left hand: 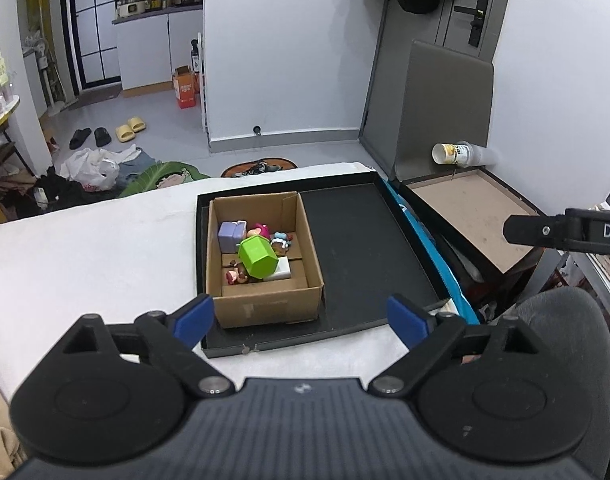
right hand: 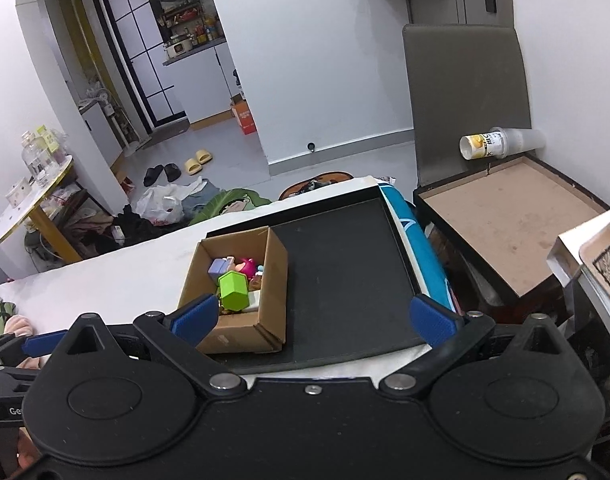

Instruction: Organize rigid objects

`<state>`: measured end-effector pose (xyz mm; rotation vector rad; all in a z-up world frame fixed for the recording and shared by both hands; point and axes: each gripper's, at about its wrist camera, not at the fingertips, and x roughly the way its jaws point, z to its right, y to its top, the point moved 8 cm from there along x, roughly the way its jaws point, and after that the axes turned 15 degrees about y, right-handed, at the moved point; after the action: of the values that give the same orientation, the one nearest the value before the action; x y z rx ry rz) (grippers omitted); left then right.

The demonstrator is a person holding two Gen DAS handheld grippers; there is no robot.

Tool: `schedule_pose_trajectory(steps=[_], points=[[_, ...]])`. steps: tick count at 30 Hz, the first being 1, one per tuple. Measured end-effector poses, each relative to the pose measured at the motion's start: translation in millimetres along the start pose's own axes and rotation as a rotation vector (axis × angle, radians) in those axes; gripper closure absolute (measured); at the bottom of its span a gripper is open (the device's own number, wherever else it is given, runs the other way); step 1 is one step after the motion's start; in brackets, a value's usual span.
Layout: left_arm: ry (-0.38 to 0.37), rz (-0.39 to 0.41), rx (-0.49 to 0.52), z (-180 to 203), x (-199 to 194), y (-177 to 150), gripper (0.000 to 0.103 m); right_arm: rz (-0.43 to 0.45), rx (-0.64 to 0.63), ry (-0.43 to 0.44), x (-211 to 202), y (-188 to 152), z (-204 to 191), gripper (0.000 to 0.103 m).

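A brown cardboard box point(left hand: 265, 308) point(right hand: 271, 264) stands in the left half of a shallow black tray point(left hand: 365, 240) point(right hand: 345, 272) on a white-covered table. Inside the box lie a green hexagonal container point(left hand: 259, 258) point(right hand: 234, 291), a lilac block point(left hand: 230, 236) point(right hand: 219, 267), a pink figure point(left hand: 260, 231) point(right hand: 247, 267) and other small toys. My left gripper point(left hand: 301, 322) hangs open above the tray's near edge, nothing between its blue pads. My right gripper point(right hand: 313, 320) is open too, empty, just short of the box. The right gripper's black arm point(left hand: 565, 234) shows at the left wrist view's right edge.
A dark chair point(left hand: 445, 112) point(right hand: 465, 100) with a brown board point(left hand: 473, 216) point(right hand: 505, 232) and a lying paper cup point(left hand: 453, 153) point(right hand: 485, 146) stands to the right of the table. Bags, clothes and slippers point(left hand: 129, 128) litter the floor beyond.
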<state>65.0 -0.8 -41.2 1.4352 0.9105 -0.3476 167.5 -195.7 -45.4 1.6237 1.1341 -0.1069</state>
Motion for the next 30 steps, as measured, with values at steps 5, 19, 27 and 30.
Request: schedule_pose_trajectory(steps=[5, 19, 27, 30], points=[[0.003, 0.01, 0.008, 0, -7, -7, 0.009, -0.011, -0.014, 0.009, -1, -10, -3, 0.0], [0.012, 0.019, -0.016, -7, -13, -13, 0.008, -0.016, -0.042, -0.008, -8, -24, -5, 0.0], [0.014, 0.02, -0.022, -9, -14, -15, 0.008, -0.02, -0.04, -0.014, -10, -26, -4, 0.0], [0.008, 0.021, -0.023, -8, -15, -15, 0.008, -0.016, -0.042, -0.02, -12, -26, -4, 0.0]])
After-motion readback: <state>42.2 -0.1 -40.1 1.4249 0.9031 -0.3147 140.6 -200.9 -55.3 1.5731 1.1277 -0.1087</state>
